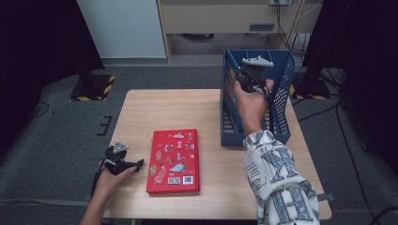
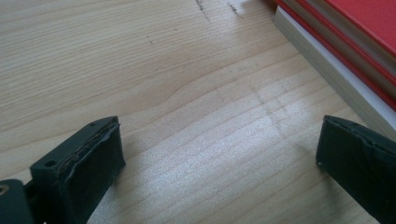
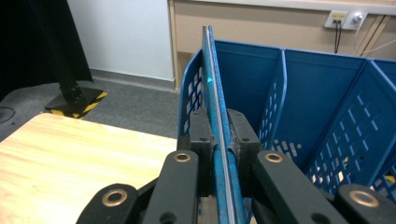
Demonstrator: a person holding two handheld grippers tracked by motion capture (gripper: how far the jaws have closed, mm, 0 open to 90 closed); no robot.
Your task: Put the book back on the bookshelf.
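Red hardback book (image 1: 173, 161) lies flat on the wooden table (image 1: 159, 108) near the person's edge, just right of the left claw (image 1: 123, 163), whose jaws stand released above bare wood. Farther off, the right claw (image 3: 221, 135) is clenched on a thin blue book (image 3: 214, 88), upright on edge in the left compartment of the blue file rack (image 1: 284, 89).

Red book (image 1: 173, 161) w/ cartoon pics, blue perforated rack (image 1: 281, 93), blue thin book (image 3: 217, 116).
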